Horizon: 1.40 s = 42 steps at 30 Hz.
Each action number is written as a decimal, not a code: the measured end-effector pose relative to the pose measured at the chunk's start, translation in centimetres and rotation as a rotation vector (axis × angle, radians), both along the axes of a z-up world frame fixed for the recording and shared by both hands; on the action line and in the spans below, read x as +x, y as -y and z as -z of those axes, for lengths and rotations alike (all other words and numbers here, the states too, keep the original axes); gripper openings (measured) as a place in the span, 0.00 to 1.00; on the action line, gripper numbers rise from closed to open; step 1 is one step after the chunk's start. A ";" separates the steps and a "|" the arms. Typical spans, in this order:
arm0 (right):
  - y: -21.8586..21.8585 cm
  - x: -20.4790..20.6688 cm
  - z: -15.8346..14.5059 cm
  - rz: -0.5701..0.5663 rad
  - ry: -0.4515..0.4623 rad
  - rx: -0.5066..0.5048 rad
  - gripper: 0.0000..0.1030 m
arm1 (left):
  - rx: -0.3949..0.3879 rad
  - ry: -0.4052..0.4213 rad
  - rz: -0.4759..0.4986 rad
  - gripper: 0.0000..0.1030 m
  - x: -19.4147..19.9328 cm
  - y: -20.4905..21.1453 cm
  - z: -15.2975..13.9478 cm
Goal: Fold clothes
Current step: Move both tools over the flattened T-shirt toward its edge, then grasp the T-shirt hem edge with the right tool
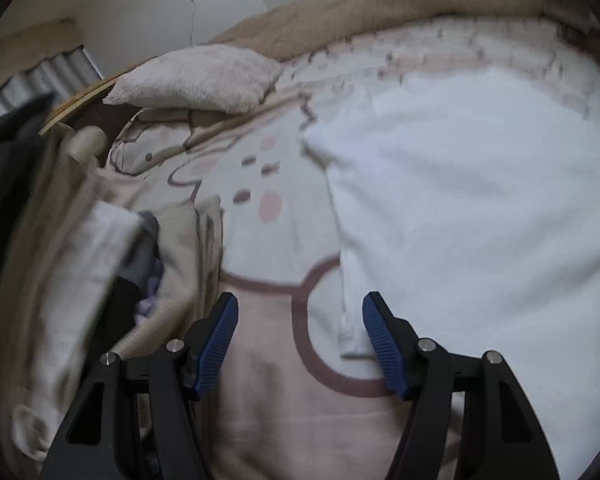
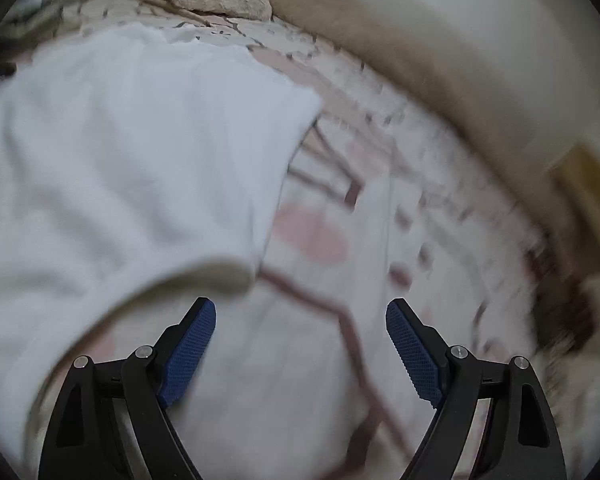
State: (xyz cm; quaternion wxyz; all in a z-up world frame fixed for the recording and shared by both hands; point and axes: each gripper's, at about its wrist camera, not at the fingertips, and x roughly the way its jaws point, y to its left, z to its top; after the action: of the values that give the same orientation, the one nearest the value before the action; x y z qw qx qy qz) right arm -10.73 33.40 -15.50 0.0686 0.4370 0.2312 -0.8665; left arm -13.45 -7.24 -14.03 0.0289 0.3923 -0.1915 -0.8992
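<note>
My left gripper (image 1: 300, 308) is spread wide with nothing between its blue ribbed pads (image 1: 384, 344), hovering over the pink and cream patterned bedspread (image 1: 260, 344). The white soft cotton garment (image 1: 460, 200) lies spread on the bed, filling the right half of the left wrist view; one narrow hemmed corner of it reaches down just beside my right-hand pad, though I cannot tell if they touch. At the left of that frame sits a heap of beige and grey clothes (image 1: 100, 248), and a fluffy off-white pillow (image 1: 192, 80) lies at upper left.

My right gripper (image 2: 301, 312) is also wide open and empty. In its view the white garment (image 2: 120, 152) covers the left and centre, its curved edge just above my left-hand pad.
</note>
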 end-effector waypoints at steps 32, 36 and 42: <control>16.3 -14.3 -1.4 -0.492 -0.010 -0.144 0.04 | 0.629 0.093 -0.040 0.62 -16.7 3.3 1.9; 19.2 -9.4 2.2 -0.562 0.009 -0.001 0.11 | 0.708 0.063 -0.041 0.62 -15.6 4.4 3.0; 17.3 -7.6 -0.8 -0.507 0.020 -0.151 0.78 | 0.872 0.041 -0.091 0.62 -14.3 7.2 4.9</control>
State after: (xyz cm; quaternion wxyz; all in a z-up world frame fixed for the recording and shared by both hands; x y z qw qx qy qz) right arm -18.32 16.11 -14.71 0.3180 0.3673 0.2673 -0.8322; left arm -27.71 -14.42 -18.93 -0.1035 0.3936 0.2231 -0.8858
